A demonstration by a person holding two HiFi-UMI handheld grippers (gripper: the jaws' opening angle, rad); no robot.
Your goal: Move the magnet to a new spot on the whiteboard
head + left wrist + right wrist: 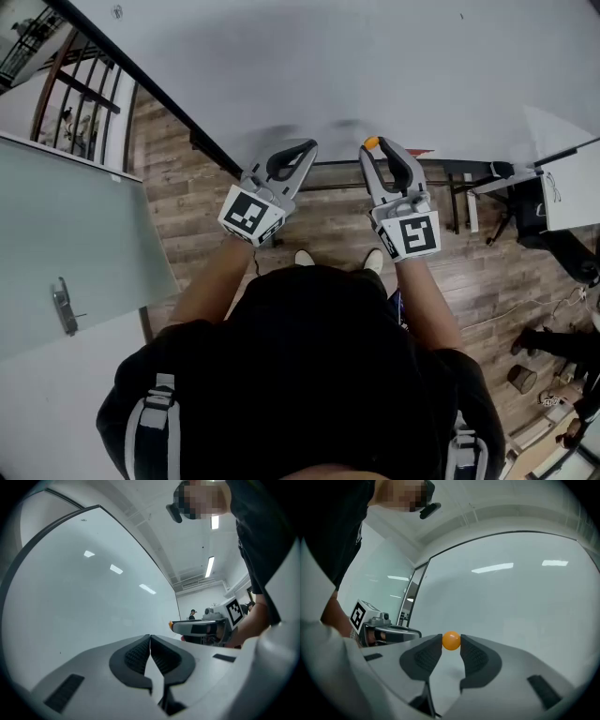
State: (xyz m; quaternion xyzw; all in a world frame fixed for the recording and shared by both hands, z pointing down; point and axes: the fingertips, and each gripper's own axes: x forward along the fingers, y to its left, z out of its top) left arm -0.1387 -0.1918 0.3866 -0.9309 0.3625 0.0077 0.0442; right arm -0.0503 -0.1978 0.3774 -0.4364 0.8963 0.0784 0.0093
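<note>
Magnet (451, 640) is a small orange ball, caught between the very tips of the right tool (451, 643), just ahead of its pads and close in front of the whiteboard (525, 597). I cannot tell whether it already touches the board. Off to the left of that tool, the left tool (150, 638) is clenched on nothing, jaws together, aimed level at the same board. It has no part in this step and is probably best kept where it is, clear of its neighbour. On the right, the grasp looks thin: a round ball held only at the pad tips could squirt out if the squeeze eases or the tool twists. The sound way is likely to keep the pressure even, carry the ball square to a bare patch of board straight ahead of the tool and let it seat. Then loosen the jaws and draw straight back.
</note>
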